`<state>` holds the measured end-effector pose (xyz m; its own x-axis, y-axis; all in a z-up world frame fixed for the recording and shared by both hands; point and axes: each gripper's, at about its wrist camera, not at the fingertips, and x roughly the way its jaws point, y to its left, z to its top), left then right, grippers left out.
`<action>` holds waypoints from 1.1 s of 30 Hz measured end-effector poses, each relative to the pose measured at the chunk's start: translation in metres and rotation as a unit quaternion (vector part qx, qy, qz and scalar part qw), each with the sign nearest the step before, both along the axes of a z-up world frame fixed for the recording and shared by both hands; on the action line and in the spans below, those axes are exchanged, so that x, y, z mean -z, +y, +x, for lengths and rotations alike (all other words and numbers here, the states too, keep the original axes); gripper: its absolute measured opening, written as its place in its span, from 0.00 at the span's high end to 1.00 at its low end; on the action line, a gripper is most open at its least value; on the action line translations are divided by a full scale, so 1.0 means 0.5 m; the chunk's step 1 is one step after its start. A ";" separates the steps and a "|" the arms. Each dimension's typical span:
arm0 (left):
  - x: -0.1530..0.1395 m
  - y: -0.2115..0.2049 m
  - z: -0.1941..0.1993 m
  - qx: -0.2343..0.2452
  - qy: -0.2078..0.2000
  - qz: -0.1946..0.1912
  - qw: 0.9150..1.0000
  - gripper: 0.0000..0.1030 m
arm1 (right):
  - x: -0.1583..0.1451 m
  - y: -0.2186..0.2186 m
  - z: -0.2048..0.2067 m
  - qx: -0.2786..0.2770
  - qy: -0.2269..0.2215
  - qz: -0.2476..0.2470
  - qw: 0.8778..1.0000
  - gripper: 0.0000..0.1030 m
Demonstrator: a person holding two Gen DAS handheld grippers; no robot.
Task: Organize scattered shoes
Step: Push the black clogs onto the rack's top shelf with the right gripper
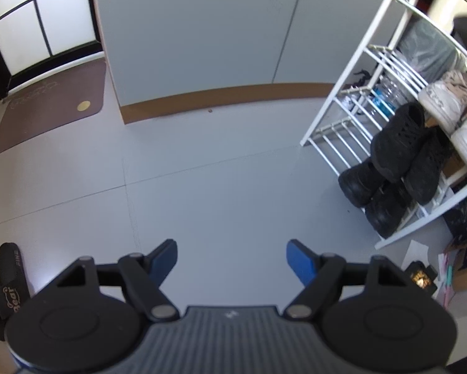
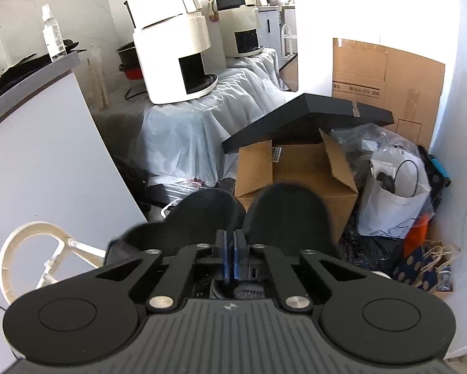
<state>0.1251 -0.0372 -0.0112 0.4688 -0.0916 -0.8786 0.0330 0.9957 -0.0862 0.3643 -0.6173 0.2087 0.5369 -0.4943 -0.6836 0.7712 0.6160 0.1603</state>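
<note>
Facing a bare pale floor (image 1: 233, 162), the left hand-held gripper (image 1: 232, 260) stands with its blue pads well apart and nothing between them. At the right of the left wrist frame a white shoe rack (image 1: 355, 106) carries four black shoes (image 1: 398, 143) on its lower tiers and a pair of white sneakers (image 1: 445, 99) on a tier above. Black slippers (image 1: 7, 277) lie on the floor at the lower left edge; a brown mat (image 1: 49, 109) sits at the upper left.

In the right wrist frame, the right hand-held gripper (image 2: 232, 257) has its blue pads pressed together, clamped at the meeting edges of a pair of dark slippers (image 2: 283, 215) (the exact contact point is partly hidden). A cardboard box (image 2: 302, 168) stands directly behind them, at the centre of the frame.
</note>
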 end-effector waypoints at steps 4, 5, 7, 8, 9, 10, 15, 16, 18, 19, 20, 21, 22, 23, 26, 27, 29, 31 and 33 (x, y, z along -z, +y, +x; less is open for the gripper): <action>0.004 -0.007 0.001 0.003 0.002 0.002 1.000 0.23 | 0.007 -0.012 -0.003 -0.011 -0.007 -0.009 1.000 0.98; 0.005 -0.007 0.001 0.002 0.002 0.002 1.000 0.23 | 0.007 -0.016 -0.006 -0.013 -0.010 -0.010 1.000 0.98; 0.005 -0.006 0.001 0.002 0.001 0.001 1.000 0.23 | 0.001 -0.022 -0.012 -0.025 -0.021 -0.008 0.999 0.96; 0.004 -0.005 0.000 0.002 0.000 0.000 1.000 0.23 | -0.002 -0.024 -0.014 -0.031 -0.027 -0.007 0.999 0.95; 0.003 -0.004 -0.001 0.001 -0.002 -0.001 1.000 0.23 | -0.009 -0.025 -0.018 -0.036 -0.034 -0.008 0.999 0.90; 0.000 -0.003 -0.003 0.001 -0.003 -0.002 1.000 0.23 | -0.020 -0.024 -0.024 -0.043 -0.045 -0.010 0.998 0.86; -0.013 0.000 -0.016 0.006 -0.011 -0.012 1.000 0.23 | -0.063 -0.013 -0.054 -0.041 -0.059 -0.013 0.997 0.64; -0.015 0.001 -0.019 0.007 -0.013 -0.013 1.000 0.23 | -0.071 -0.011 -0.062 -0.039 -0.058 -0.008 0.998 0.63; -0.023 0.002 -0.025 0.010 -0.019 -0.018 1.000 0.23 | -0.082 -0.007 -0.076 -0.039 -0.053 0.000 0.998 0.61; -0.027 0.002 -0.028 0.011 -0.021 -0.021 0.999 0.23 | -0.086 -0.004 -0.082 -0.040 -0.050 0.003 0.998 0.61; -0.031 0.004 -0.032 0.011 -0.024 -0.024 0.999 0.23 | -0.092 0.001 -0.091 -0.041 -0.046 0.006 0.998 0.59; -0.036 0.005 -0.037 0.012 -0.028 -0.026 0.999 0.23 | -0.096 0.004 -0.098 -0.042 -0.043 0.009 0.998 0.57; -0.041 0.006 -0.042 0.013 -0.031 -0.028 0.999 0.23 | -0.100 0.008 -0.107 -0.042 -0.039 0.011 0.998 0.56; -0.047 0.008 -0.047 0.014 -0.035 -0.031 0.999 0.23 | -0.104 0.012 -0.118 -0.043 -0.035 0.013 0.998 0.55; -0.058 0.012 -0.060 0.014 -0.043 -0.047 0.998 0.23 | -0.116 0.023 -0.151 -0.042 -0.032 0.018 0.998 0.52; -0.061 0.014 -0.064 0.015 -0.045 -0.052 0.998 0.23 | -0.118 0.025 -0.159 -0.042 -0.032 0.019 0.998 0.49; -0.069 0.015 -0.071 0.018 -0.050 -0.056 0.997 0.23 | -0.123 0.036 -0.186 -0.042 -0.029 0.022 0.998 0.47; -0.077 0.014 -0.080 0.023 -0.057 -0.056 0.997 0.23 | -0.127 0.046 -0.207 -0.043 -0.023 0.022 0.999 0.45; -0.084 0.011 -0.090 0.028 -0.062 -0.057 0.996 0.22 | -0.130 0.058 -0.221 -0.051 -0.019 0.024 0.998 0.41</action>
